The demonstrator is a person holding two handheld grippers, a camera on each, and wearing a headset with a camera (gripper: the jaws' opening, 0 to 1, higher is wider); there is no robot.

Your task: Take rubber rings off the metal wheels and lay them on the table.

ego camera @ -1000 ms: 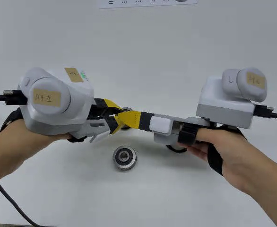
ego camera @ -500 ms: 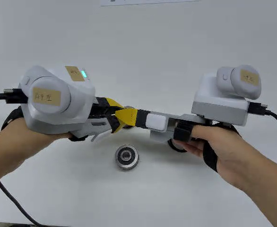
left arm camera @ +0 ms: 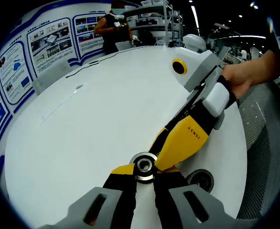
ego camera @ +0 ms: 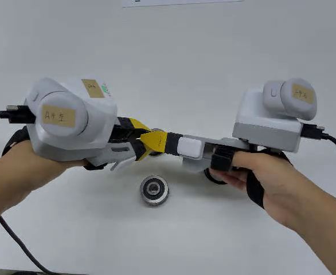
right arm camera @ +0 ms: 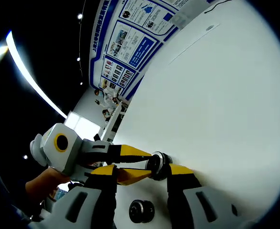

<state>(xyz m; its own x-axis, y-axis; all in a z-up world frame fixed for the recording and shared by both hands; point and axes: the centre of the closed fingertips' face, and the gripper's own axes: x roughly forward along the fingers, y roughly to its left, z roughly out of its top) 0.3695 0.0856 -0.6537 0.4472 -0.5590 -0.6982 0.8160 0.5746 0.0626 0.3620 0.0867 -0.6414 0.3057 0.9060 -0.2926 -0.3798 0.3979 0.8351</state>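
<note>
One wheel (left arm camera: 144, 167) hung in the air above the table (ego camera: 185, 69), caught between the tips of both grippers where they met nose to nose. The left gripper (left arm camera: 144, 174) had its jaws closed on the wheel from one side. The right gripper (right arm camera: 149, 171) had its yellow jaws pinched on the wheel's rim from the other. A second wheel (ego camera: 153, 190) lay flat on the table just below the meeting point, touched by nothing. In the head view the left hand (ego camera: 24, 166) held its gripper level, pointing right. The right hand (ego camera: 265, 175) reached in from the right, wrist slightly raised, its gripper pointing left.
</note>
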